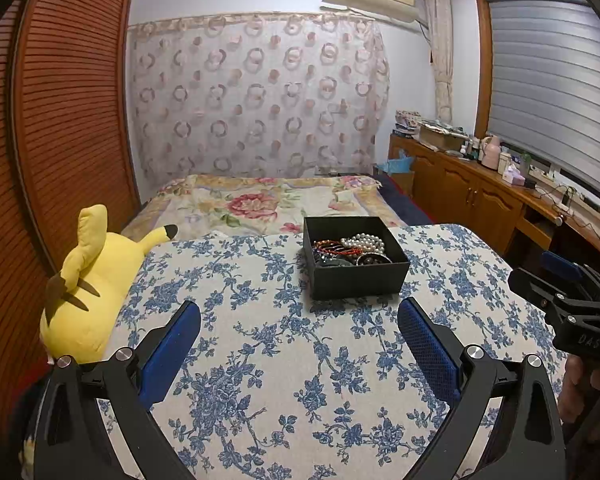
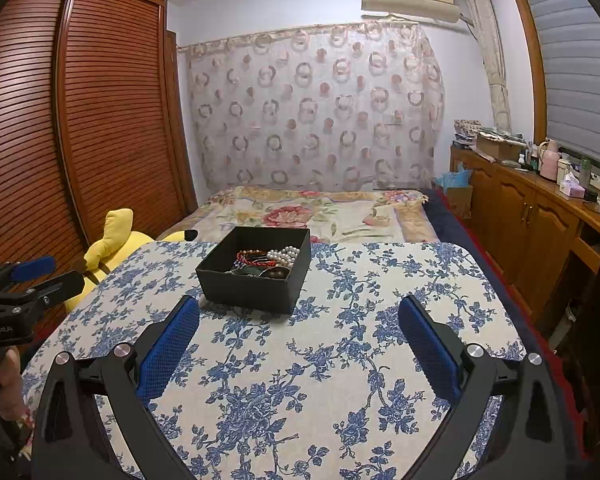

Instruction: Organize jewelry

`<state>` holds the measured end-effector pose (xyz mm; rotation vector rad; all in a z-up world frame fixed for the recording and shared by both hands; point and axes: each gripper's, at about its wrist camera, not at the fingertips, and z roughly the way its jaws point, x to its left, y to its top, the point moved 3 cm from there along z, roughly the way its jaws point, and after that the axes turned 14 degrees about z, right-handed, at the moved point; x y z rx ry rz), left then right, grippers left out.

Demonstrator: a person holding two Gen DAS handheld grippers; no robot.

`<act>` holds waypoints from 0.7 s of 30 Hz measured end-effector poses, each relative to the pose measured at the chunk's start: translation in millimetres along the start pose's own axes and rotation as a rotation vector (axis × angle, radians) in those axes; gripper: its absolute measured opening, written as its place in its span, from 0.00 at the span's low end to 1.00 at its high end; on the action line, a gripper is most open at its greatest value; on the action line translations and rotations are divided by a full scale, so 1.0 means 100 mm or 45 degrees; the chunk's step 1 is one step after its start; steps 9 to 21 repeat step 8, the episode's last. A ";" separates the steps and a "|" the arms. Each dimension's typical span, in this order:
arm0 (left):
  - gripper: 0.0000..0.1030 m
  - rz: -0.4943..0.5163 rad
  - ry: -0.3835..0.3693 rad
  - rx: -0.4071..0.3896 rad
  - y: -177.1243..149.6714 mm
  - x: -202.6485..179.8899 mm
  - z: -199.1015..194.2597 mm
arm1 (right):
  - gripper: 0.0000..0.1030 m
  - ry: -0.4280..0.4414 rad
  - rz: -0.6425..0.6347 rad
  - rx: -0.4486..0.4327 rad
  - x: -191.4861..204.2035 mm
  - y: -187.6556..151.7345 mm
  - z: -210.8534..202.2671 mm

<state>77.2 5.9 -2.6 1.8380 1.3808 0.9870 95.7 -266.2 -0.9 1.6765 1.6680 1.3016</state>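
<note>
both the left tongs (image 1: 299,332) and right tongs (image 2: 299,330) gape wide and empty over the table (image 1: 260,360), near the black box (image 1: 354,258) of jewelry (image 1: 350,249).

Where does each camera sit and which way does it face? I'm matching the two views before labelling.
Left wrist: rides the left tool, facing forward over the floral tabletop to the black box ahead right; the right tool shows at the right edge.
Right wrist: rides the right tool, box ahead left; the left tool and a hand show at left.
Shared: box, plush toy, bed.
</note>
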 end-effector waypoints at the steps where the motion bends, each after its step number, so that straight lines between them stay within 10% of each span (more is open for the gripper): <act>1: 0.92 0.001 0.001 -0.001 0.00 0.00 0.00 | 0.97 0.001 0.000 0.000 -0.01 0.00 0.00; 21: 0.92 0.000 0.001 0.000 -0.01 0.00 0.00 | 0.97 -0.001 0.000 -0.001 0.00 -0.01 0.00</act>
